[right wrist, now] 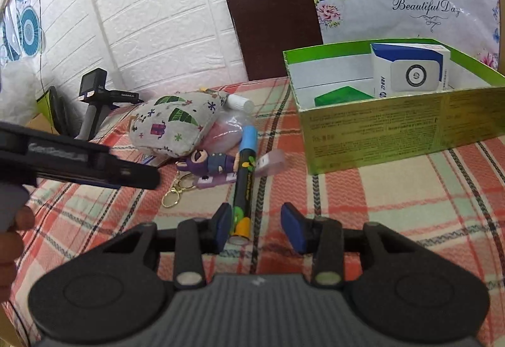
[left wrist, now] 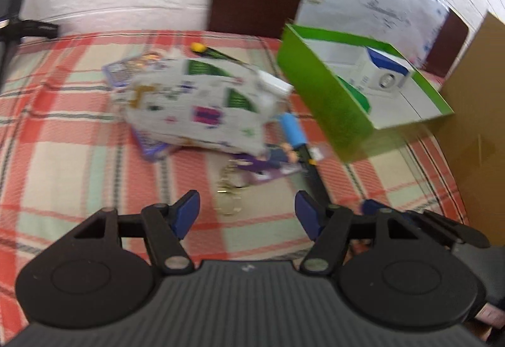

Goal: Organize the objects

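Observation:
On the plaid bed lie a grey patterned pouch (right wrist: 173, 126), a black marker with a blue cap (right wrist: 243, 182), a purple figure keychain (right wrist: 211, 164) with a gold keyring (right wrist: 172, 198), and a white tube (right wrist: 240, 102). A green box (right wrist: 394, 126) at the right holds a white-and-blue carton (right wrist: 410, 69). My right gripper (right wrist: 257, 224) is open, low over the bed, with the marker's near end between its pads, close to the left pad. My left gripper (left wrist: 247, 212) is open and holds nothing; the keyring (left wrist: 228, 205) lies on the bed beneath its gap, the pouch (left wrist: 195, 107) beyond.
A purple card (left wrist: 120, 72) and a yellow-tipped pen (left wrist: 199, 47) lie behind the pouch. A camera on a grip (right wrist: 94, 94) stands at the bed's far left by the white wall. A cardboard panel (left wrist: 479, 126) borders the right. A dark headboard (right wrist: 271, 18) rises behind.

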Tool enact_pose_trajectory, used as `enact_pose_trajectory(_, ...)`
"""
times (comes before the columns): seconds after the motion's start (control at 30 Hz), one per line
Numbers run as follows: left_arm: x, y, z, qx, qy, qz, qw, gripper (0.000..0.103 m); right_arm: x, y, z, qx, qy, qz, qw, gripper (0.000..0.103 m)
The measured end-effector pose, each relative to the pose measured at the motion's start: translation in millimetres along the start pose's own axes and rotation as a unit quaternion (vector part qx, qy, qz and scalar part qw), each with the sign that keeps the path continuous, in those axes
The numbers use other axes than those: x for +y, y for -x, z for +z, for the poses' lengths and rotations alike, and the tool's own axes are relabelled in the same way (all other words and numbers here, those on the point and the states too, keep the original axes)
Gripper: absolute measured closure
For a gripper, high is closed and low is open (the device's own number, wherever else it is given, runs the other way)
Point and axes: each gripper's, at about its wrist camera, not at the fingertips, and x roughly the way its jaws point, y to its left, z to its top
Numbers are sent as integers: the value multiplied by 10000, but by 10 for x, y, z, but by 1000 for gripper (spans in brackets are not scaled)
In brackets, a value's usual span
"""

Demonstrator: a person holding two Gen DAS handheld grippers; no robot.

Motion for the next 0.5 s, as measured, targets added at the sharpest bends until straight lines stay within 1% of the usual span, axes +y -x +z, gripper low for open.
enact_pose_trajectory(0.1, -194, -132, 68, 148, -87, -10, 9999, 36, 29, -63, -9, 42, 110, 54, 9999, 65)
enact_pose_trajectory(0.2, -246, -287, 161, 311, 48, 8, 9995, 38, 32, -133, -28, 69, 251, 91, 9996, 65)
enact_pose_trajectory(0.23, -261, -339, 182, 387, 106, -9, 9992, 41, 36, -152, -33, 67, 291, 105, 9995, 65)
enact_pose_trajectory(0.27, -274, -392, 202, 467, 158, -54, 9988, 44, 42, -176, -31, 70, 348, 115, 9993, 65)
enact_pose_trajectory(0.3, -299, -459, 216, 548, 199, -84, 9983, 51, 51, -217, -28, 87, 438, 96, 9990, 68)
enact_pose_trajectory(0.33, -318, -523, 225, 628, 222, -97, 9977, 55, 65, -263, -21, 112, 533, 57, 9985, 71)
enact_pose_trajectory(0.37, -331, -590, 226, 686, 274, -153, 9971, 55, 65, -308, -15, 127, 607, 44, 9981, 81)
enact_pose_trajectory(0.4, -334, -643, 222, 693, 367, -229, 9967, 59, 65, -334, -14, 110, 643, 49, 9979, 84)
enact_pose_trajectory(0.5, -372, -604, 182, 611, 463, -432, 9961, 80, 9, -305, 2, 94, 433, 198, 9988, 84)
